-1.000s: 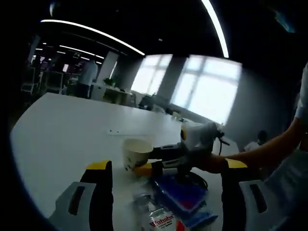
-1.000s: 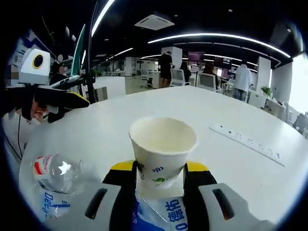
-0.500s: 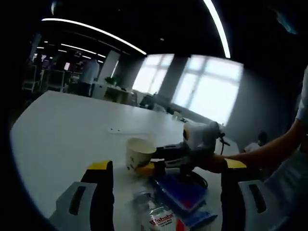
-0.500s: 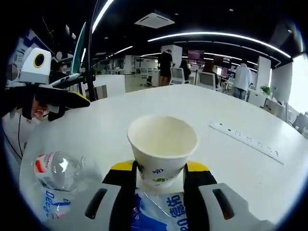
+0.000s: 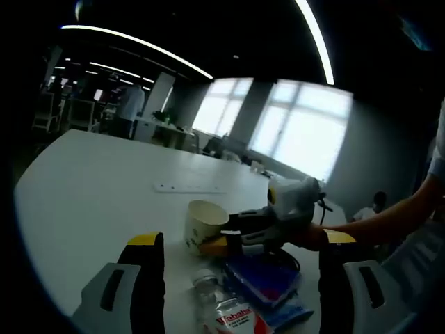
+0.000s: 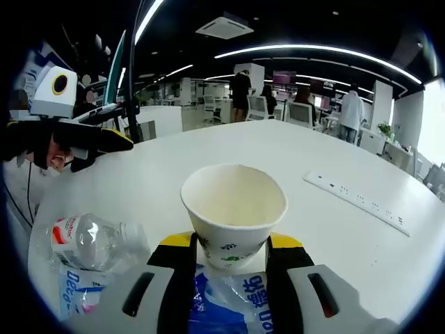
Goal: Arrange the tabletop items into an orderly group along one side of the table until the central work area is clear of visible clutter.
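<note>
Right gripper (image 6: 231, 256) with its jaws closed on the base of a paper cup (image 6: 233, 212); the cup stands upright between them, above a blue packet (image 6: 226, 306) that lies on the white table (image 6: 167, 188) directly under the jaws. Over the last second the cup has drifted slightly, and the clear water bottle (image 6: 94, 241), lying on its side to the left of the jaws, has come into fuller view, so the cup appears to be carried toward the cluster formed by bottle and packet. In the left gripper view the same cup (image 5: 205, 223) sits at the tip of the right gripper (image 5: 212, 245), just beyond the blue packet (image 5: 264, 282) and the bottle (image 5: 222, 309). Left gripper (image 5: 236, 271) with jaws wide apart and holding nothing, hovering over that cluster. Judged from this, grouping is under way: three items are converging near one table edge. A white power strip (image 6: 358, 202) lies well apart on the far side and remains to be dealt with. Open tabletop extends broadly ahead of both grippers; the near edge lies close beside the bottle, so room for setting the cup down is ampler on the inward side than toward the rim
</note>
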A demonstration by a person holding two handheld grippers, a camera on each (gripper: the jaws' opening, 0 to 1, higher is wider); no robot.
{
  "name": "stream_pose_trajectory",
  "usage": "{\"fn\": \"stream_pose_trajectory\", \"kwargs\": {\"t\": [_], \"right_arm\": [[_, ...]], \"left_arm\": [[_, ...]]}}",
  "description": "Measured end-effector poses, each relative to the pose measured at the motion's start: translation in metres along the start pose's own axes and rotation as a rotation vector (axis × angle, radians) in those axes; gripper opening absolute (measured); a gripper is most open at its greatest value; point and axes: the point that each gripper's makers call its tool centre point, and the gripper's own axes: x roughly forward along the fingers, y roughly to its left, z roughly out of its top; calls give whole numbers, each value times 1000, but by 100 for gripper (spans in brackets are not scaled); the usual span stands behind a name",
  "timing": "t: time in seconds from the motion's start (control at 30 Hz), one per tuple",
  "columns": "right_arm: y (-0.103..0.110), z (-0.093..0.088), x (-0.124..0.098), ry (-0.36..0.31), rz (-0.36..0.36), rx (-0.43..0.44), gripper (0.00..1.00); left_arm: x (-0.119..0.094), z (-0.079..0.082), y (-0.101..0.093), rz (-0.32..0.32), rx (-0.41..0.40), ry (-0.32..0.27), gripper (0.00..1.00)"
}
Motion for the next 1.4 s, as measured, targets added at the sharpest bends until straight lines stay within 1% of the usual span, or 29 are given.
{"fn": "stream_pose_trajectory", "kwargs": {"t": [0.03, 0.07, 0.2, 0.27, 0.4, 0.53, 0.63, 0.7, 0.73, 0.77, 0.8, 0.9, 1.03, 1.17, 1.3, 1.4], "right_arm": [[0, 0, 1, -3, 4, 17, 44], [-1, -2, 0, 9, -2, 17, 45], [2, -1, -2, 3, 3, 21, 46], [0, -1, -5, 7, -8, 14, 47], [-1, 3, -9, -13, -4, 22, 51], [-1, 5, -17, -34, -10, 24, 56], [0, 7, -26, -43, -15, 22, 56], [5, 9, -31, -58, -16, 19, 56], [4, 9, -33, -65, -19, 25, 57], [4, 11, -35, -80, -14, 54, 58], [5, 12, -38, -88, -14, 66, 59], [5, 11, -46, -85, -25, 69, 60], [12, 9, -59, -81, -31, 75, 62], [19, 7, -69, -69, -30, 84, 68], [26, 8, -78, -60, -29, 77, 74], [33, 9, -85, -63, -25, 84, 75]], "left_arm": [[0, 0, 0, 1, -2, 2, 89], [0, -1, 1, 2, -3, 3, 89], [-1, 0, 1, 4, -5, 1, 89], [-1, 1, 1, 5, -6, 0, 89], [-2, 2, 1, 7, 0, 1, 88], [-4, 3, -2, 5, -3, 1, 89], [-5, 2, -3, 1, -1, 8, 90], [-6, 1, -4, -3, 3, 11, 91], [-7, 1, -4, -4, 0, 10, 91], [-7, 1, -4, -4, 0, 15, 91], [-8, 1, -5, -4, 1, 14, 92], [-9, -2, -6, -5, -3, 25, 93], [-10, -4, -8, -12, -4, 36, 95], [-14, -10, -10, -17, -7, 58, 97], [-19, -11, -11, -14, -9, 62, 97], [-23, -12, -10, -5, -10, 59, 97]]}}
